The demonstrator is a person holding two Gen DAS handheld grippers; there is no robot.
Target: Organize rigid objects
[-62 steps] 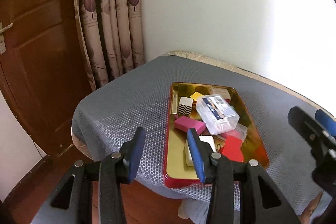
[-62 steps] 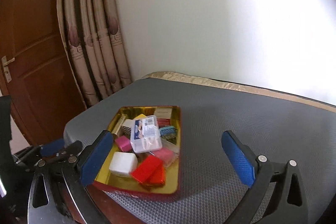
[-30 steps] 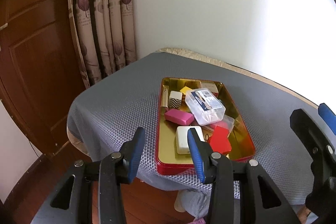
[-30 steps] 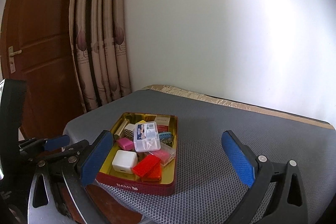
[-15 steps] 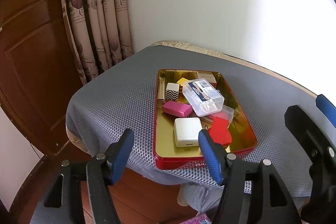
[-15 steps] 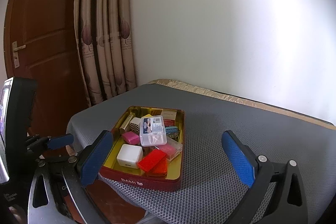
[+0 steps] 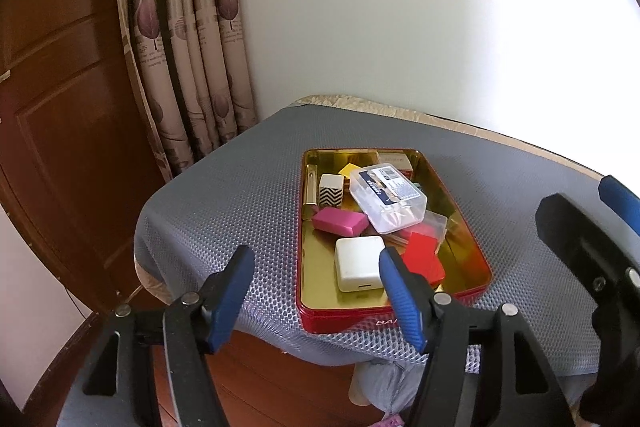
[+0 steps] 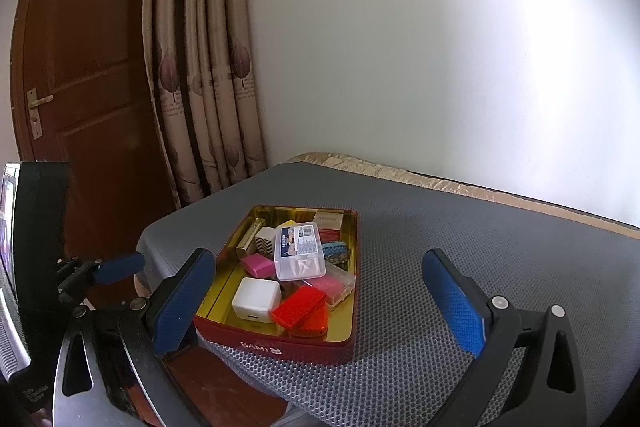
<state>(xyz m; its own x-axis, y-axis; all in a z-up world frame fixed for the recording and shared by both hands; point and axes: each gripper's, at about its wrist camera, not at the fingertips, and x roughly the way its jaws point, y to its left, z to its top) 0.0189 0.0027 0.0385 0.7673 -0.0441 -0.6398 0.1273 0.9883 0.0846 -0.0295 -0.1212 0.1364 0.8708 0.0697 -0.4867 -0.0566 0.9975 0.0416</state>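
Note:
A red tin with a gold inside [image 7: 316,291] [image 8: 348,315] sits at the near left corner of the grey table. It holds a clear plastic box [image 7: 386,198] [image 8: 299,255], a white cube [image 7: 358,268] [image 8: 256,298], a pink block [image 7: 339,221] [image 8: 258,264], a red block [image 7: 424,259] [image 8: 299,305], a zigzag-patterned box [image 7: 331,190] and other small items. My left gripper [image 7: 316,291] is open and empty just before the tin's near edge. My right gripper [image 8: 320,307] is open and empty, its fingers either side of the tin's near end.
The table has a grey mesh cover [image 8: 500,259] and stands against a white wall. A patterned curtain [image 7: 184,59] and a brown wooden door [image 8: 92,67] are at the left. The right gripper's fingers [image 7: 580,247] show at the left wrist view's right edge.
Both grippers have come closer to the tin, which now looks larger in both views. My left gripper's fingers have opened wider.

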